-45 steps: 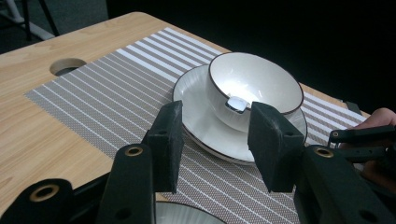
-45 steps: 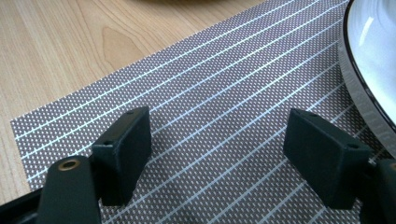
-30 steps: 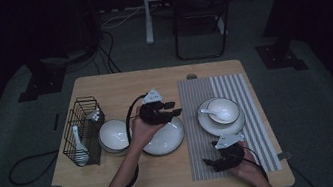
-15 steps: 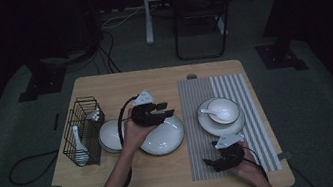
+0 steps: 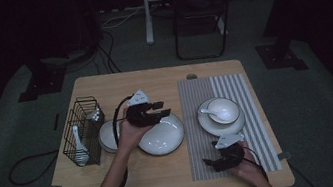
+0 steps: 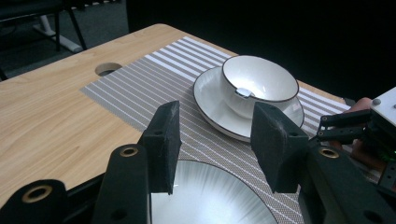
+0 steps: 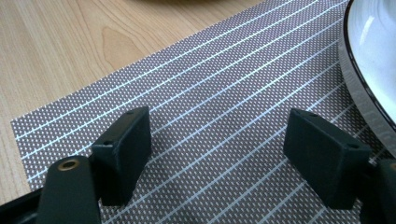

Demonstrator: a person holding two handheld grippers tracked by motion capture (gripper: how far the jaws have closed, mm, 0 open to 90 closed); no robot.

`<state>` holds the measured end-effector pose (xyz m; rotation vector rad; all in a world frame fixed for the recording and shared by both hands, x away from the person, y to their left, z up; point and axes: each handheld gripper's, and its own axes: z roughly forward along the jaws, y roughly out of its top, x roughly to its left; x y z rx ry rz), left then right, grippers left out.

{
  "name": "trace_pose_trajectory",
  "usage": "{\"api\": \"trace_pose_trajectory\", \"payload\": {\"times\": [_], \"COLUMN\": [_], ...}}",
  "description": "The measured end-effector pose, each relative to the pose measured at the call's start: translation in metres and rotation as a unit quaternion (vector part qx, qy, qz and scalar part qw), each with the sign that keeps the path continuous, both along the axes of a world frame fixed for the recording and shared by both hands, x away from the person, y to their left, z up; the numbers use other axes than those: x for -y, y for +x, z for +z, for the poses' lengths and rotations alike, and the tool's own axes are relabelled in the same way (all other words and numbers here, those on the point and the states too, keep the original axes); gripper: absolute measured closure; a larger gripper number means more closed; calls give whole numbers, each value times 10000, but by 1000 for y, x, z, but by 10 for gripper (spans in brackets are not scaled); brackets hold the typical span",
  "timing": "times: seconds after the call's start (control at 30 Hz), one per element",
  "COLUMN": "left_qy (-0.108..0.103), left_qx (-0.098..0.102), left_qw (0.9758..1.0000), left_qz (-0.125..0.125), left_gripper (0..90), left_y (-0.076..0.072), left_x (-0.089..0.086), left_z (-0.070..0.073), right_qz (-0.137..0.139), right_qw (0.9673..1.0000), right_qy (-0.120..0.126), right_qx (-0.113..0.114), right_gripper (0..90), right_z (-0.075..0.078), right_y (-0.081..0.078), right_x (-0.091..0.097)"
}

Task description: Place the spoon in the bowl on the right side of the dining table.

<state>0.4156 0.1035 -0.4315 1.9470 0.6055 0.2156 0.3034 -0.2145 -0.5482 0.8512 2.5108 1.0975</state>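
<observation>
Over the table's middle, my left gripper [image 5: 160, 112] hovers with its jaws apart and nothing between them, above the large white plate [image 5: 162, 135], whose near part is cut off in the left gripper view. Dim light blurs the wire basket [image 5: 82, 132] holding a white spoon [image 5: 78, 148]. On the striped mat [image 5: 215, 96], a bowl [image 5: 224, 109] with a spoon sits on a saucer [image 5: 209, 123]. My right gripper [image 5: 212, 163] rests open on the mat, empty.

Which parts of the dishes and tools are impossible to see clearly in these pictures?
- Small bowl, high view: its right part is hidden by the left gripper and the hand.
- Large plate, left gripper view: cut off by the bottom edge and covered by the jaws.
- Spoon, left gripper view: mostly hidden inside its bowl.
- Wire basket, high view: contents too dark and small.
</observation>
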Motion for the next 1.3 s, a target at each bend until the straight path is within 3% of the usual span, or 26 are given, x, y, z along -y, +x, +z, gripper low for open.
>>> {"api": "trace_pose_trajectory", "payload": {"times": [1.3], "left_qy": [217], "left_qx": [122], "left_qw": [9988], "left_qz": [419], "left_gripper": [530], "left_y": [-8], "left_x": [-43], "left_z": [14], "right_qz": [-2], "right_qw": [10000], "right_qy": [1], "right_qx": [-3], "right_gripper": [229], "right_z": [0], "right_y": [0], "right_x": [0]}}
